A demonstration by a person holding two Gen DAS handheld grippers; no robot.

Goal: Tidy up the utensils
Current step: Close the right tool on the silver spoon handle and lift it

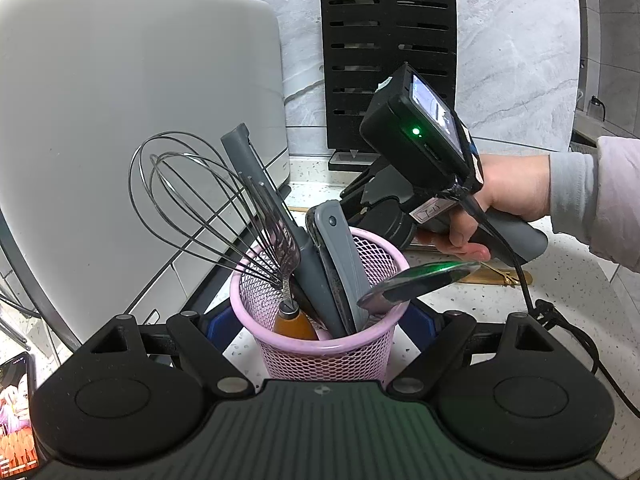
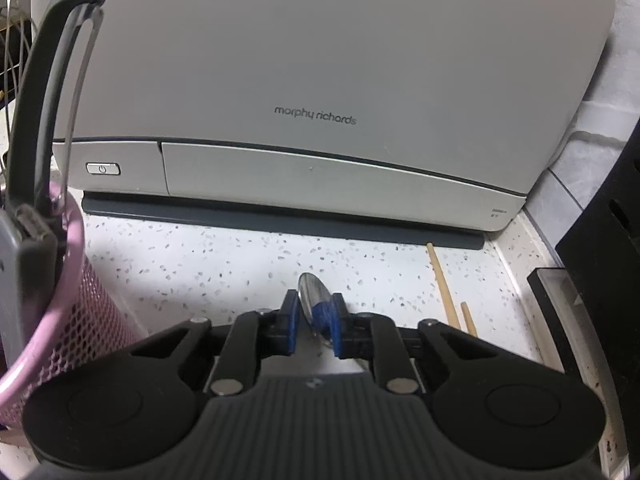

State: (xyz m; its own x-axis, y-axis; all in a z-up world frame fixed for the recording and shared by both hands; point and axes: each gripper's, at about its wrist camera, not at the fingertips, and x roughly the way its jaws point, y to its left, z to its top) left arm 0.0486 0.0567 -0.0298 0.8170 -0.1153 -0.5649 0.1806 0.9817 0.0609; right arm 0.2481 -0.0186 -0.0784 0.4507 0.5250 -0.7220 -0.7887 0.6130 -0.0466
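Note:
A pink mesh cup (image 1: 320, 356) stands on the speckled counter between the blue pads of my left gripper (image 1: 320, 320), which grips its sides. It holds a wire whisk (image 1: 192, 208), grey-handled tools (image 1: 336, 252), a wooden-handled tool (image 1: 294, 326) and a large shiny spoon (image 1: 420, 276) leaning out to the right. A hand holds my right gripper (image 2: 314, 326) behind the cup, pointing down at the counter. Its blue pads are shut on a small metal spoon (image 2: 312, 290), whose bowl sticks out ahead. The cup's rim (image 2: 68, 240) is at that view's left edge.
A white countertop appliance (image 2: 316, 80) fills the space behind and left of the cup. A black slotted knife block (image 1: 388, 60) stands against the marble wall. Wooden chopsticks (image 2: 444, 284) lie on the counter to the right. A phone (image 1: 16, 412) lies at the near left, and a black cable (image 1: 560, 320) trails right.

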